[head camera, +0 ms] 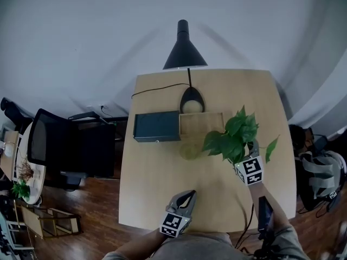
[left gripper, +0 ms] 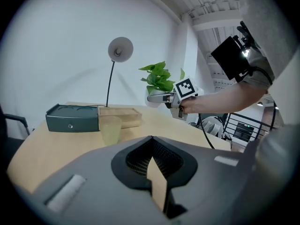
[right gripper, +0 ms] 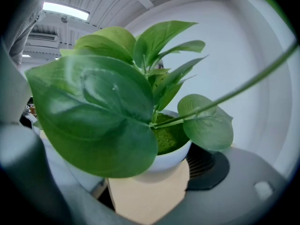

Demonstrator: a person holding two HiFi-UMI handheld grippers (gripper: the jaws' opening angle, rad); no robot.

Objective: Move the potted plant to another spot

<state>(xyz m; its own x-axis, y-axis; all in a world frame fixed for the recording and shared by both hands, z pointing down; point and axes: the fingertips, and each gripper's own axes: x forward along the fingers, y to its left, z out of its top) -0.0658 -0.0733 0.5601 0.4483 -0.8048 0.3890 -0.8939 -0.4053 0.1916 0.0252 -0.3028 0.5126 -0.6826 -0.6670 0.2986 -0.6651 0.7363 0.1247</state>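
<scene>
The potted plant (head camera: 234,134) has broad green leaves and a small white pot (right gripper: 169,159). My right gripper (head camera: 240,158) is shut on that pot, one jaw on each side, and the leaves hide the pot in the head view. In the left gripper view the plant (left gripper: 158,78) hangs above the wooden table (head camera: 157,199), over its right half, carried by the right gripper (left gripper: 157,97). My left gripper (head camera: 191,193) hovers near the table's front edge with its jaws together and nothing in them; its tips (left gripper: 151,139) point toward the table's back.
At the back of the table stand a black lamp (head camera: 184,47), a dark green box (head camera: 156,126) and a shallow wooden tray (head camera: 201,123). A pale yellow cup (head camera: 189,149) stands in front of the tray. An office chair (head camera: 46,140) is left of the table.
</scene>
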